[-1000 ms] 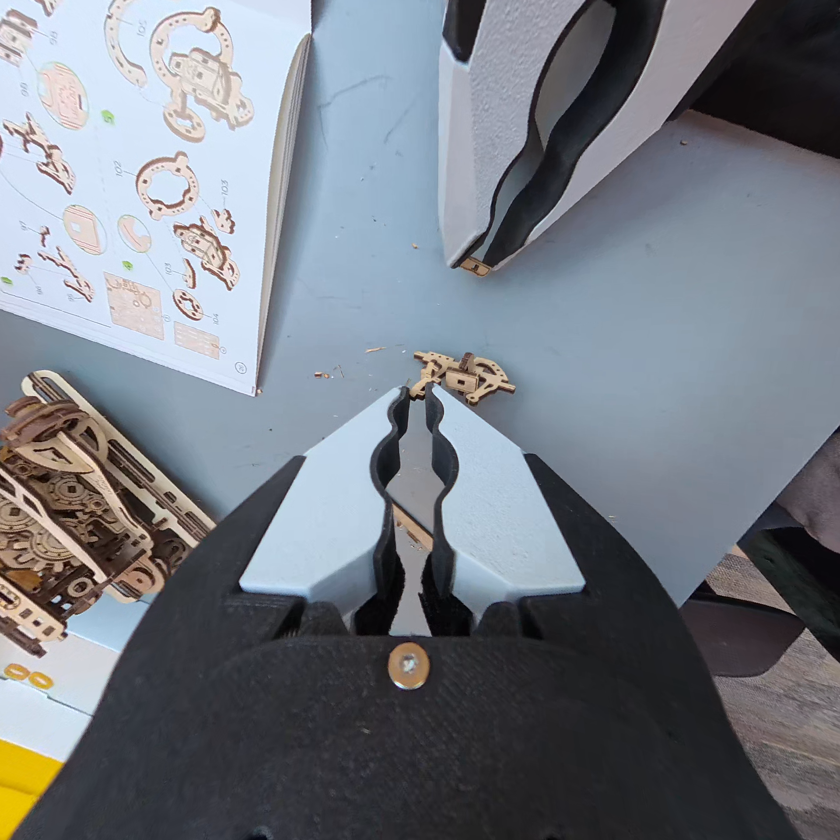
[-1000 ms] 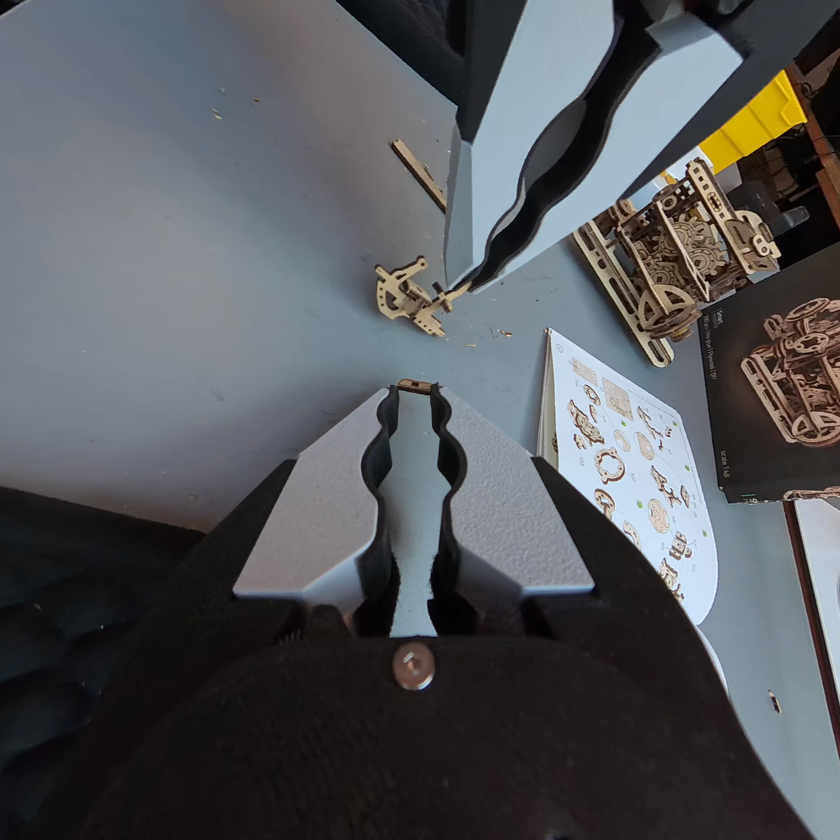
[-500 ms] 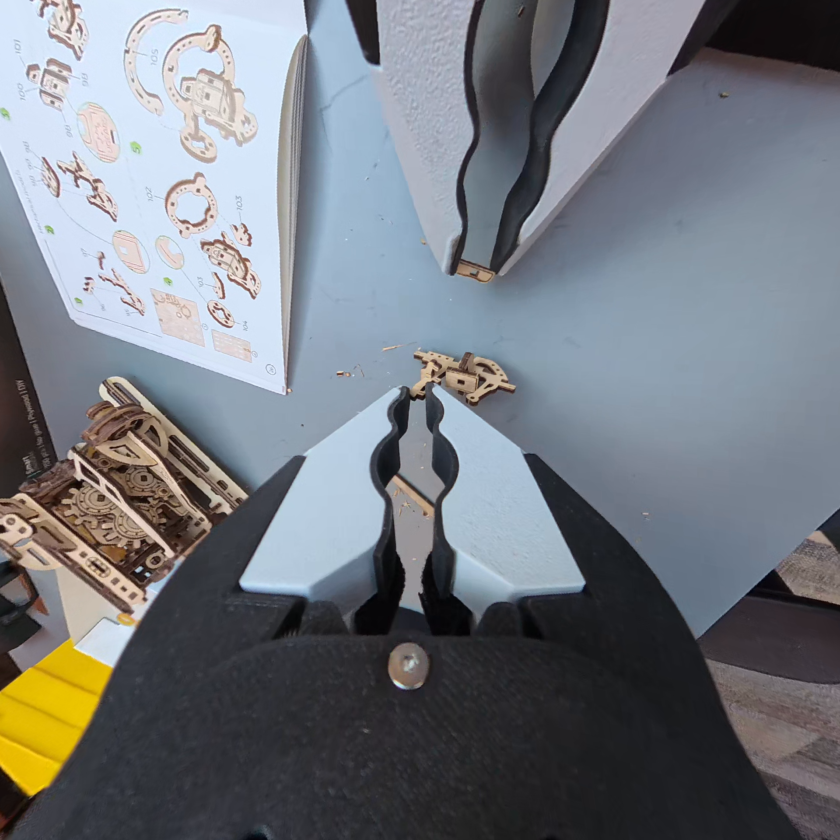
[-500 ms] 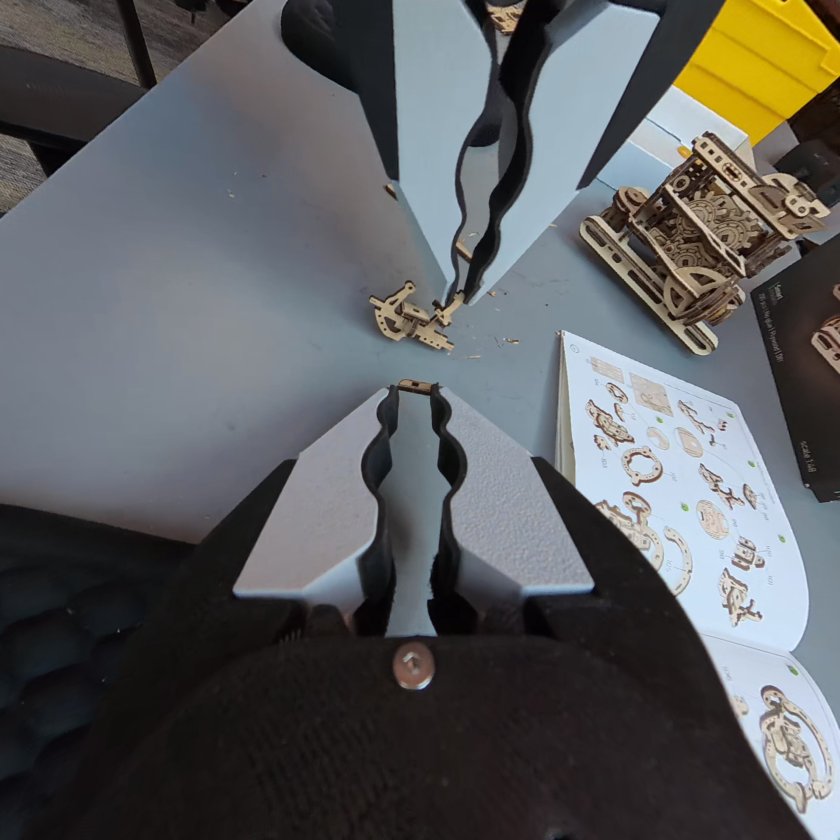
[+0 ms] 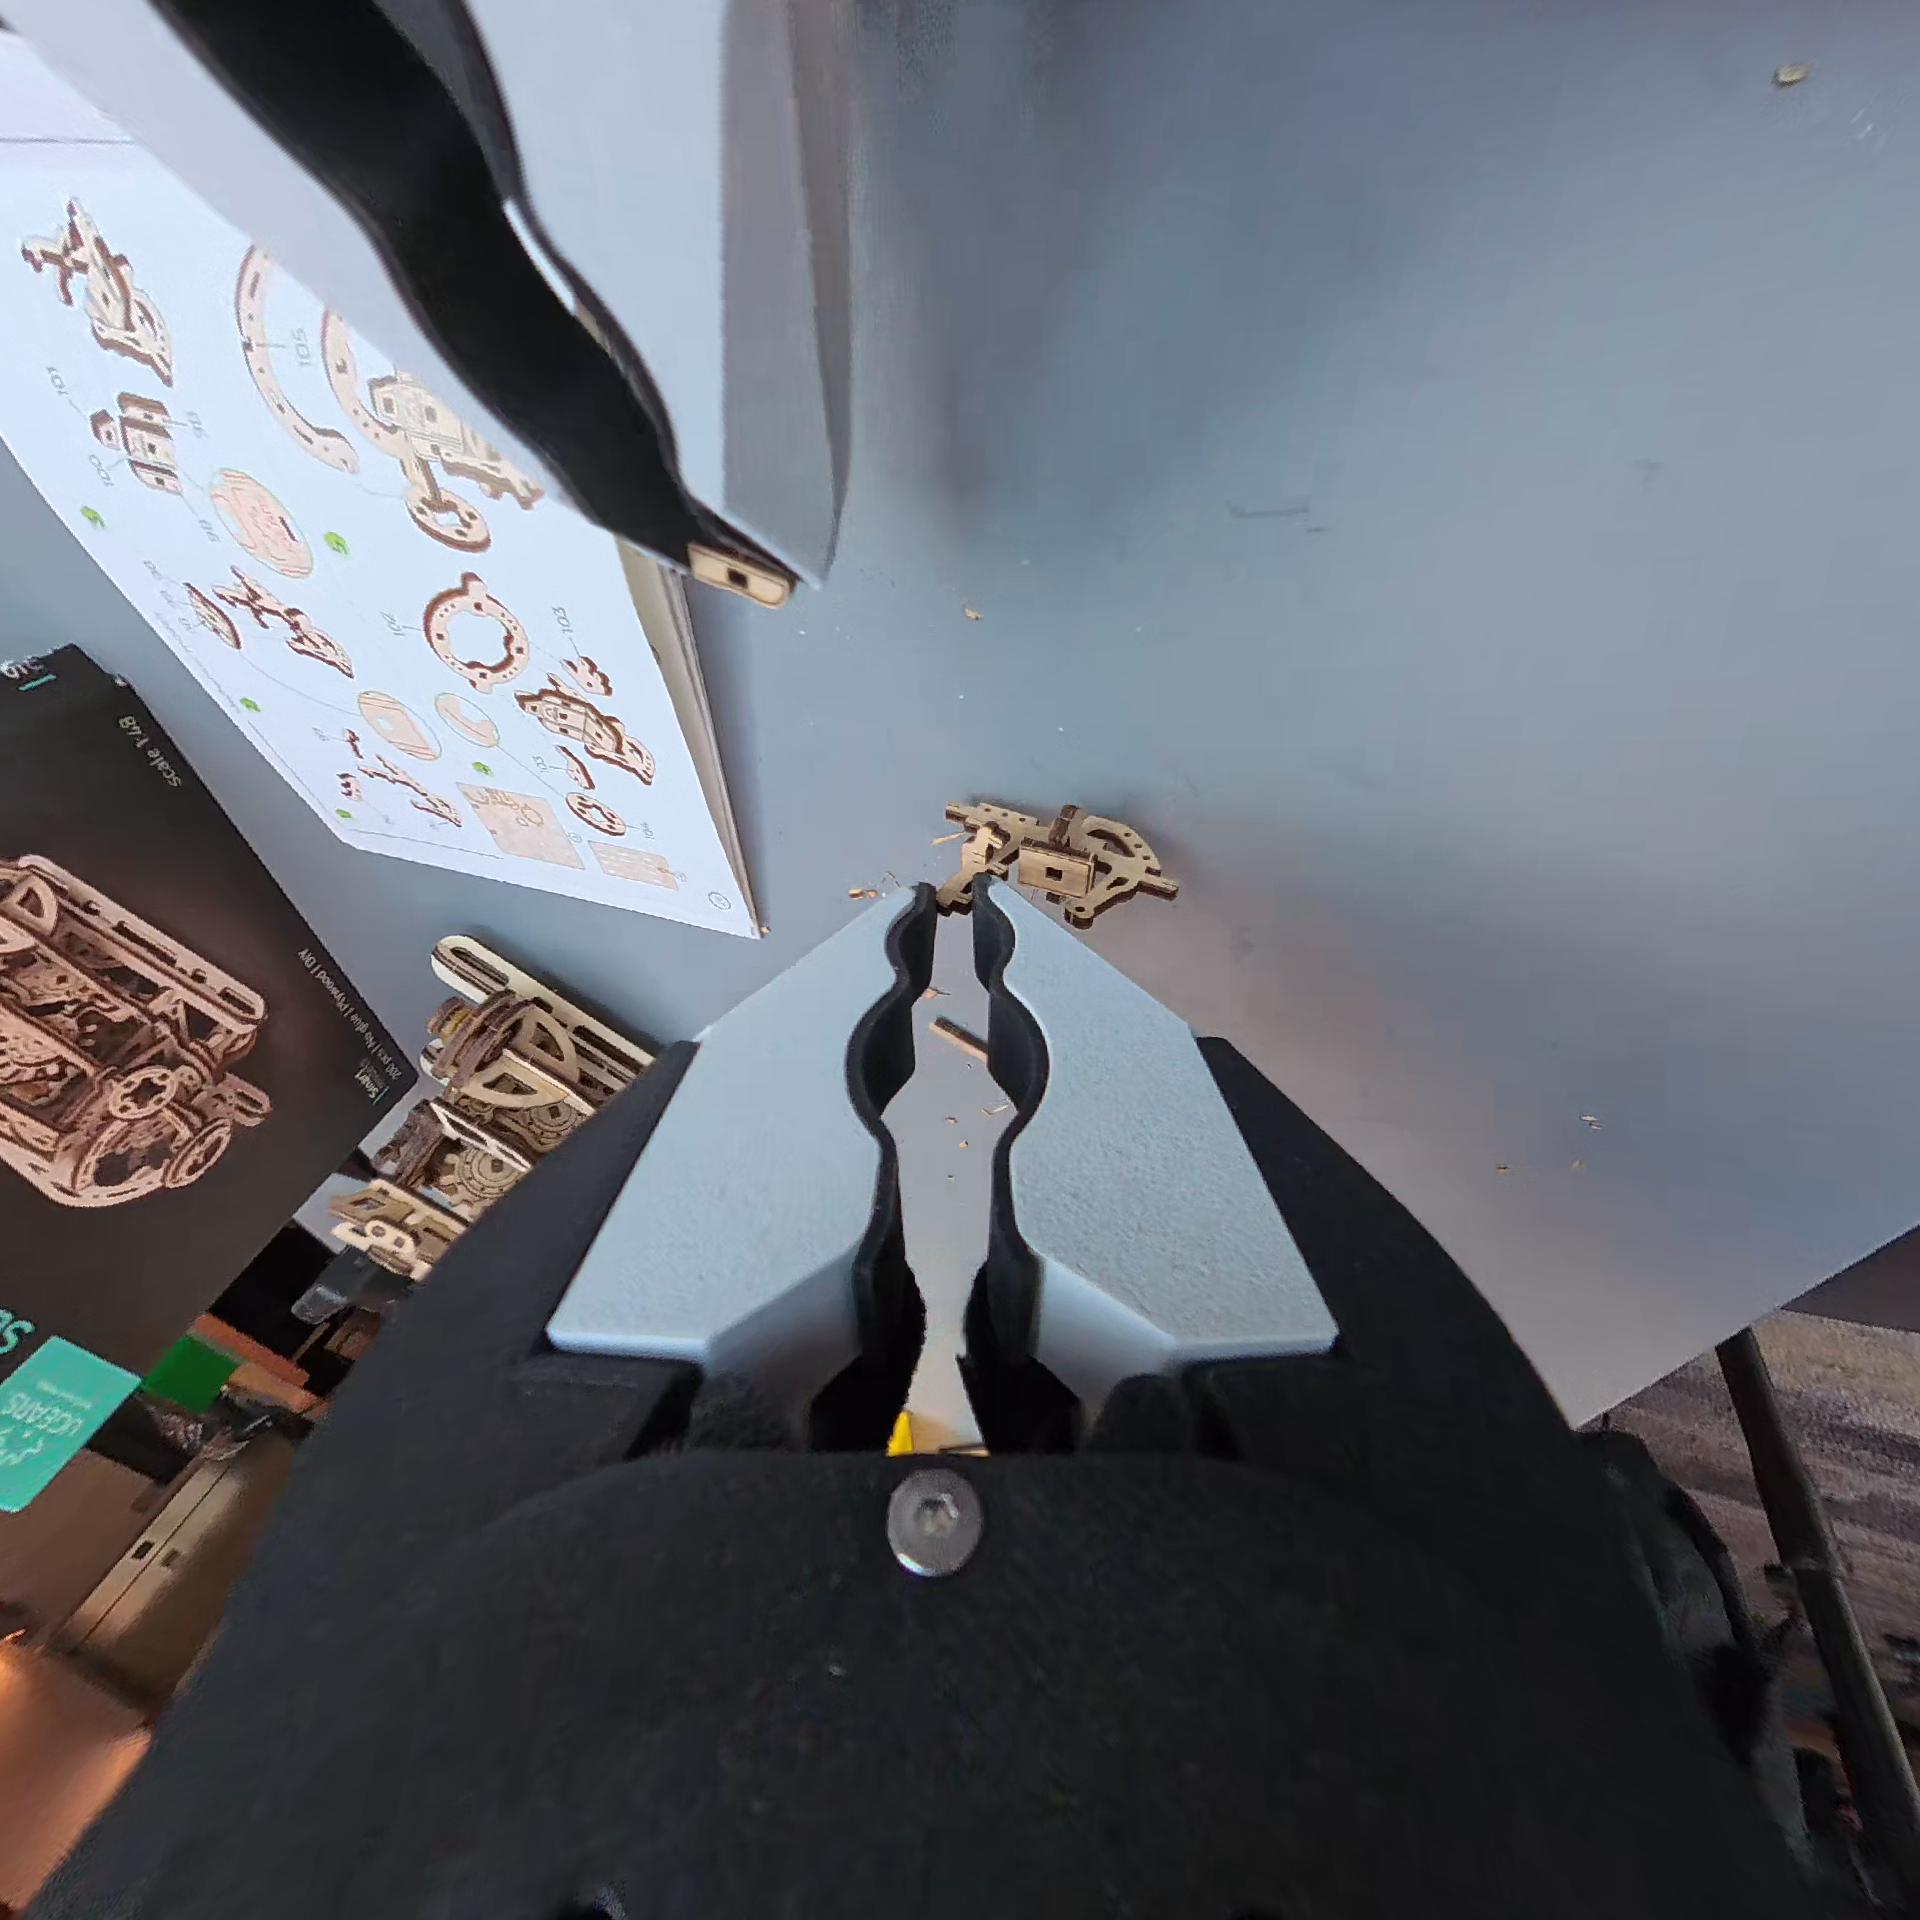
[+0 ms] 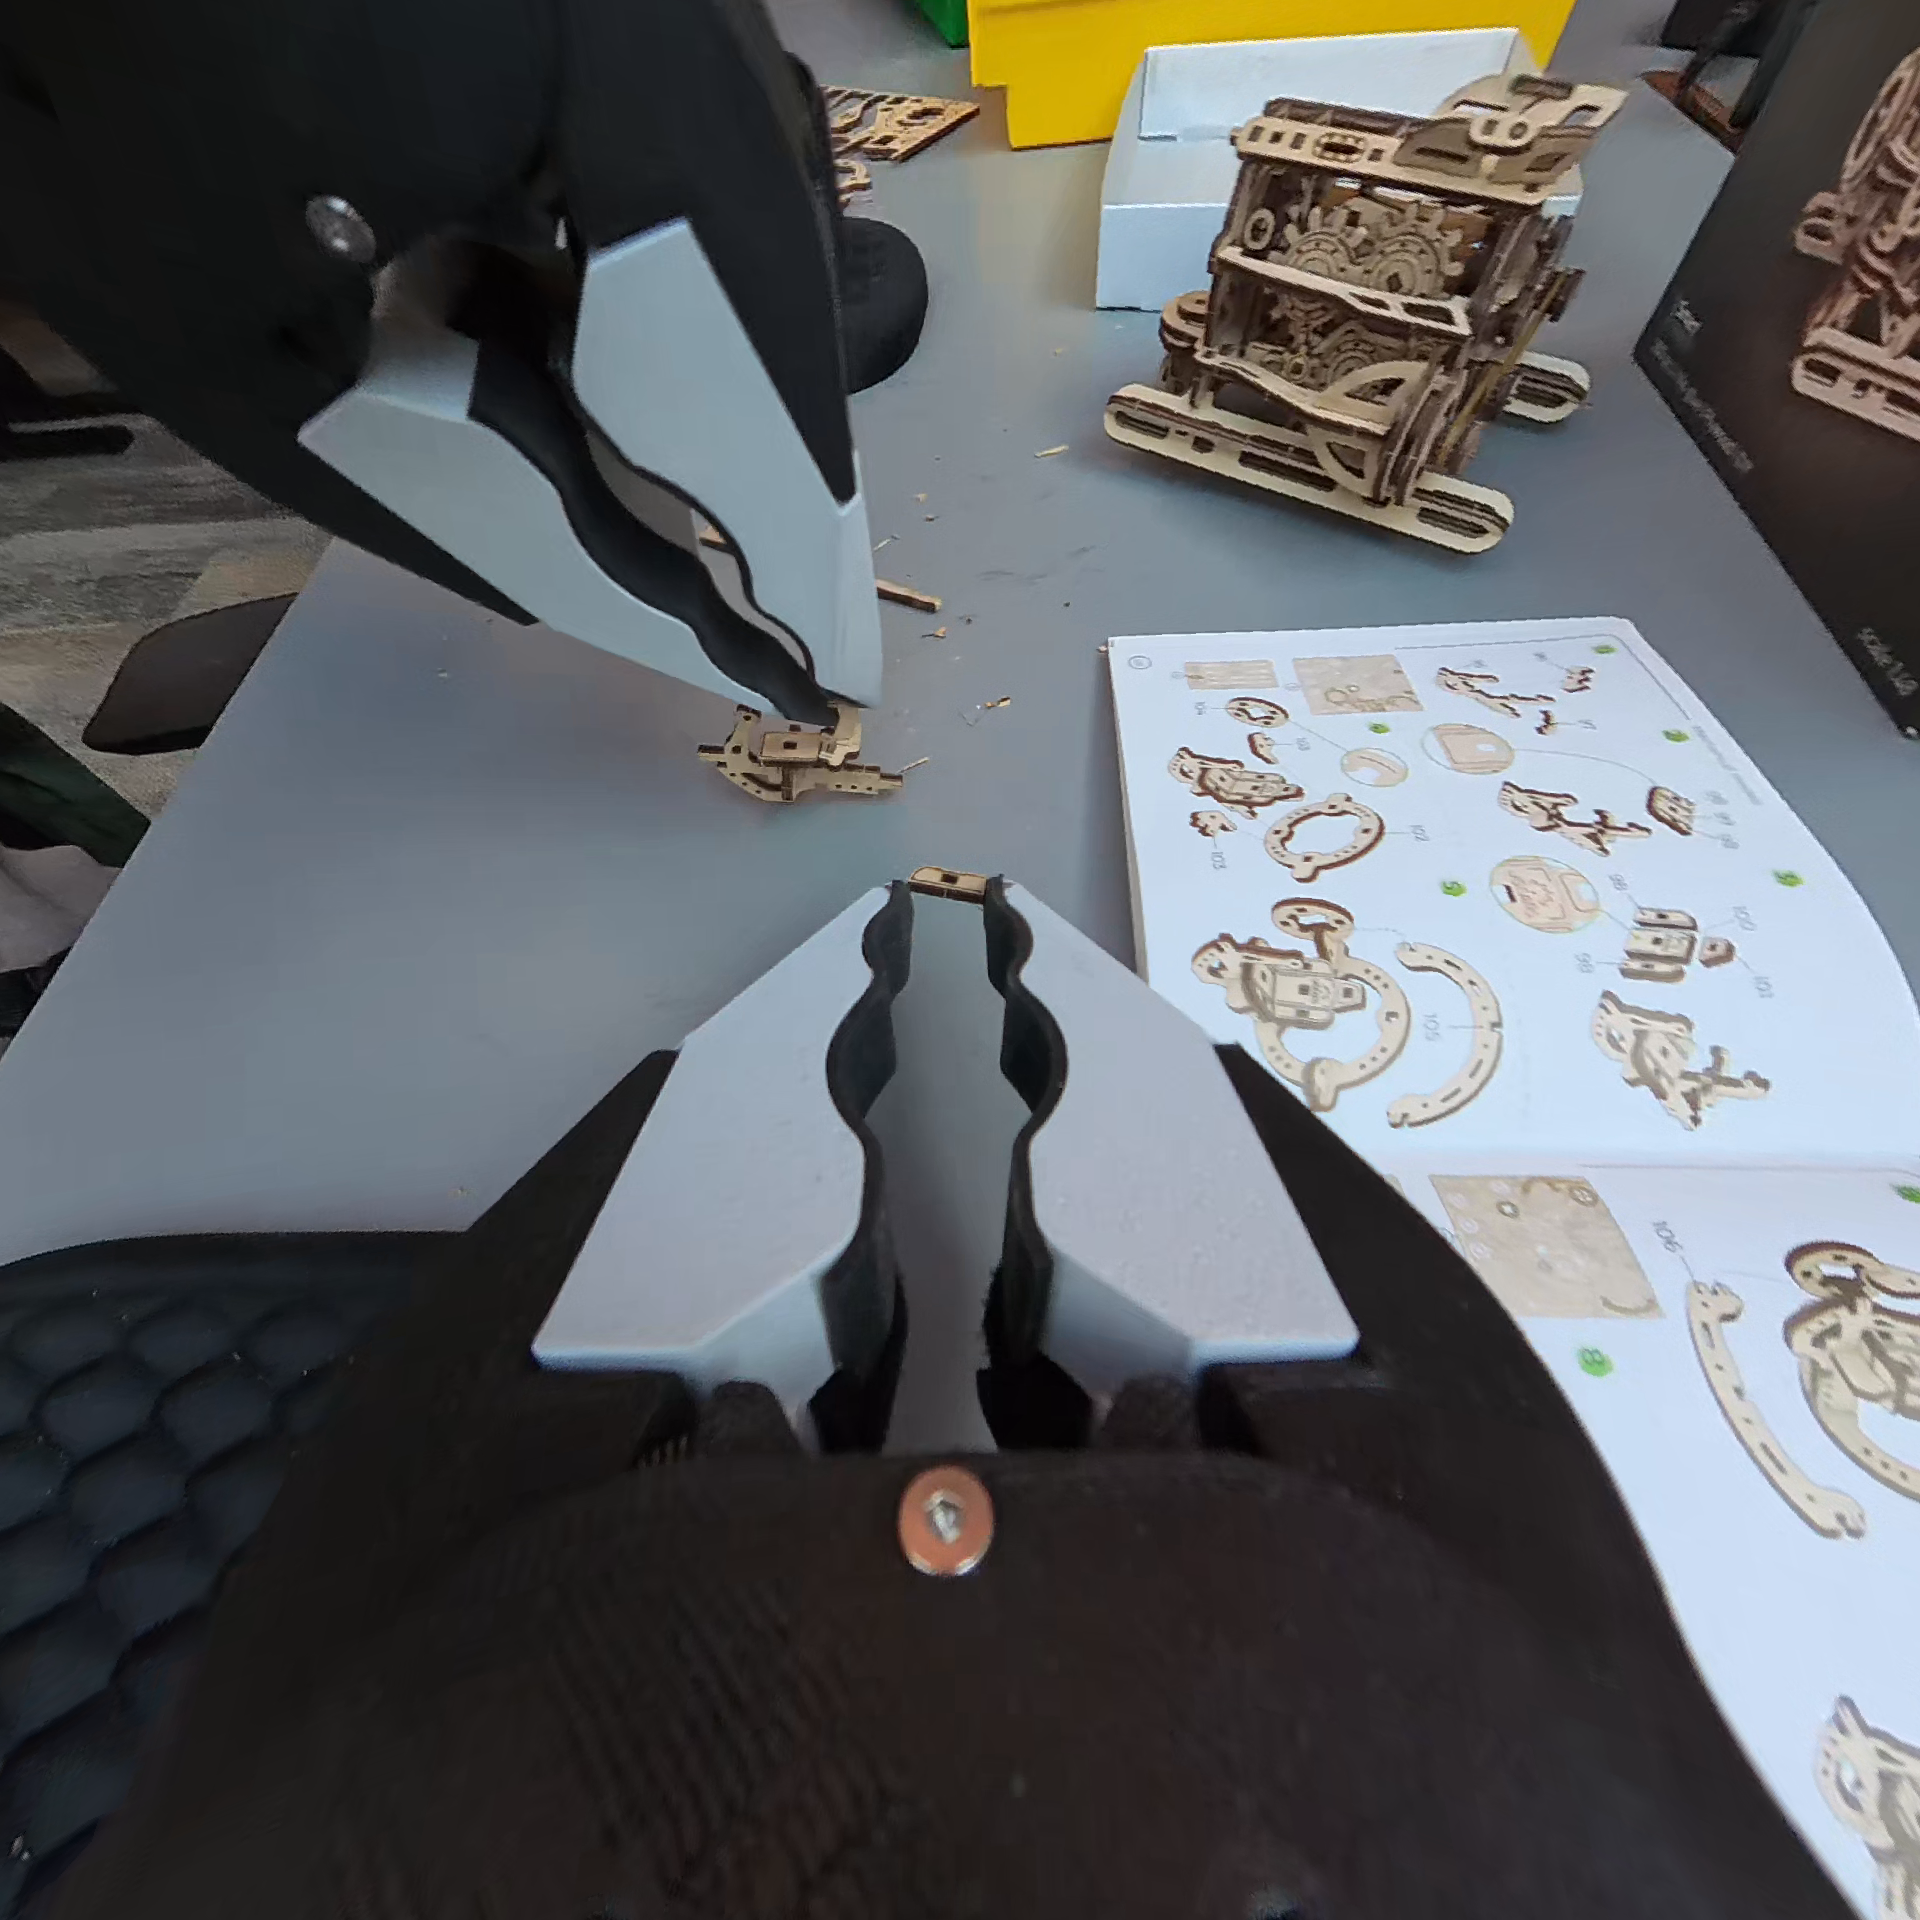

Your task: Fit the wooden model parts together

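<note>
Where wood chips (image 6: 940,632) litter, grey table (image 6: 416,935) meets carpet (image 6: 125,520).

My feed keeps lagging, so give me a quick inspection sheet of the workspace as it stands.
Surface: grey table, wood splinters scattered.
Job's things: small wooden sub-assembly on the table; small slotted wooden piece in the right claw.
Clutter: open instruction booklet, built wooden model, black kit box, white box, yellow bin.
Grippers: left claw pinches the sub-assembly's end; right claw shut on the piece.
Cables: nothing seen.
Surroundings: carpet floor.
</note>
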A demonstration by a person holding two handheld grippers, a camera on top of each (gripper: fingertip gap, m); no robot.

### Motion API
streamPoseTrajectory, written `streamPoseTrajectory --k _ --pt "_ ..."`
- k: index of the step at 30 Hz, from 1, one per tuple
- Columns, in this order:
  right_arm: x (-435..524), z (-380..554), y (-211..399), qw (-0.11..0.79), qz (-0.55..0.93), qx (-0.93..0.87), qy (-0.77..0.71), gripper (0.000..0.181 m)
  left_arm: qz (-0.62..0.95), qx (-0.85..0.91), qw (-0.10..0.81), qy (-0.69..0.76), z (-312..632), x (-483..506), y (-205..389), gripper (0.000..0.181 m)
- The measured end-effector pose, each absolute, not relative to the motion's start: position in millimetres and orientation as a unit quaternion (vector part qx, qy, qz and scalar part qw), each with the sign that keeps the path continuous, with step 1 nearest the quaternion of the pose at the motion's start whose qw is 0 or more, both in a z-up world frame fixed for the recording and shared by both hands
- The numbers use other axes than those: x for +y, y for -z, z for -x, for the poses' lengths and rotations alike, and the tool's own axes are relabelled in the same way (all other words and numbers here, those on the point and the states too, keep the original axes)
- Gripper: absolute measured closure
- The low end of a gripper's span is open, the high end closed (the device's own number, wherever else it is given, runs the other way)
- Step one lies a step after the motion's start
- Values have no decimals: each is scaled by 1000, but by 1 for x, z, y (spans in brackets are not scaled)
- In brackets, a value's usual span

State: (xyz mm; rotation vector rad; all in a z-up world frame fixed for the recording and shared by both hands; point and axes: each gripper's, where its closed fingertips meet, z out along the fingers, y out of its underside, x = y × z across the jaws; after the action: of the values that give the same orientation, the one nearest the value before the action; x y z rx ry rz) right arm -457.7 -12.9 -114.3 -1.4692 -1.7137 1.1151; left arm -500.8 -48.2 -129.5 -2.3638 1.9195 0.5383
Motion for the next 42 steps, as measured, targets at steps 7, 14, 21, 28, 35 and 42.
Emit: streamPoseTrajectory --k 7,14,21,28,35,42 --pt "6 450 114 288 582 -624 -434 168 738 636 -6 -226 490 -45 127 177" --pt "0 450 125 284 574 -653 -405 168 717 644 -39 -263 483 -46 132 176" --pt "-12 449 133 276 564 -674 -390 168 731 632 -28 -255 468 -45 136 172" --pt "-19 448 135 279 552 -689 -378 168 779 589 33 -213 463 -49 122 166" --pt "-34 449 122 286 502 -701 -418 168 884 393 252 -7 475 -62 91 162" --pt "-46 462 112 277 463 -718 -439 168 865 319 369 118 482 -69 118 164"
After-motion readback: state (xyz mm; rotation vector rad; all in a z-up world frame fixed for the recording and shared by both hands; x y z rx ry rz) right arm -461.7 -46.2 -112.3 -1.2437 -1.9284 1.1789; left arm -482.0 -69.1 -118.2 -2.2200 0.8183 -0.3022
